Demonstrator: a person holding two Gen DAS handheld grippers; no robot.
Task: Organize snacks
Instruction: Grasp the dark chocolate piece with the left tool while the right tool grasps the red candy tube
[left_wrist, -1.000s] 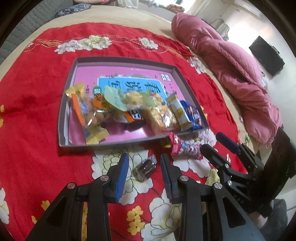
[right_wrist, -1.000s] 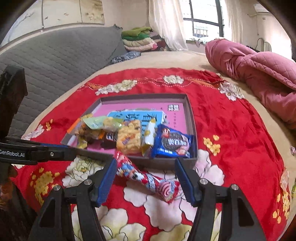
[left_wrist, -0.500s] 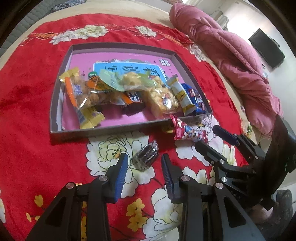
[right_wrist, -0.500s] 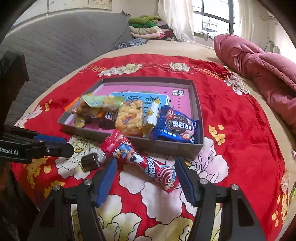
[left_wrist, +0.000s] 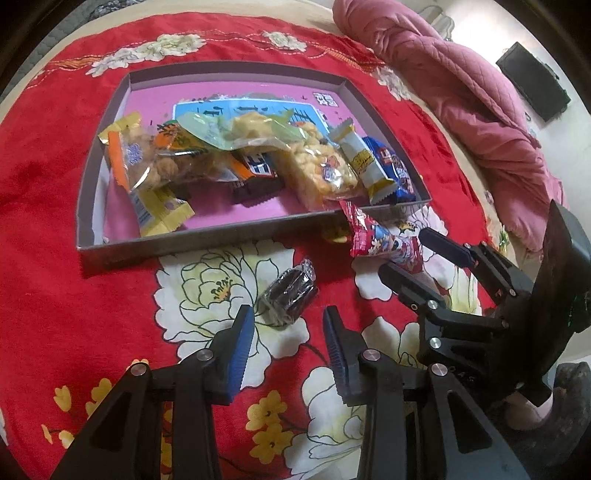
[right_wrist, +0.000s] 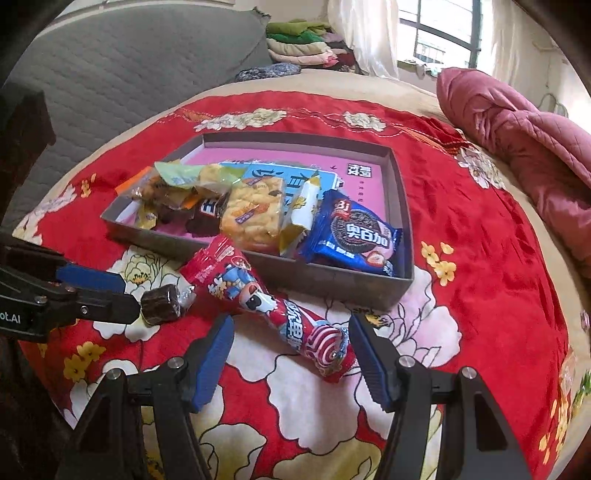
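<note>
Both grippers have been brought lower and closer to the two snacks lying outside the box since the earlier frames, so that each snack now appears larger and sits nearer the fingertips. On the left, the left gripper (left_wrist: 286, 326) is held spread, with nothing pinched, and the dark foil-wrapped chocolate (left_wrist: 290, 295) is found just ahead of the gap between its blue pads, resting on a white flower of the red floral cloth (left_wrist: 44, 184). On the right, the right gripper (right_wrist: 290, 341) is likewise held wide apart and empty, and the long red candy packet (right_wrist: 273, 306) is laid slantwise on the cloth, its lollipop-printed end lying between the two fingers while its other end is propped against the front wall of the shallow grey box (right_wrist: 332, 282). Inside the box a row of snacks is already gathered along the near side: the blue cookie pack (right_wrist: 354, 232), a yellow-and-white wafer bar (right_wrist: 301, 214), a puffed-rice block (right_wrist: 255, 216) and several smaller sweets further left.

The step in hand is judged to be the approach for pick-up of the last two loose items. For the next move, each gripper would need to be lowered until the pads straddle its snack and then closed; the chocolate is small and its wrapper may be slippery, so a centred grip is called for, while the packet is best seized across its narrow width before being lifted over the box wall
</note>
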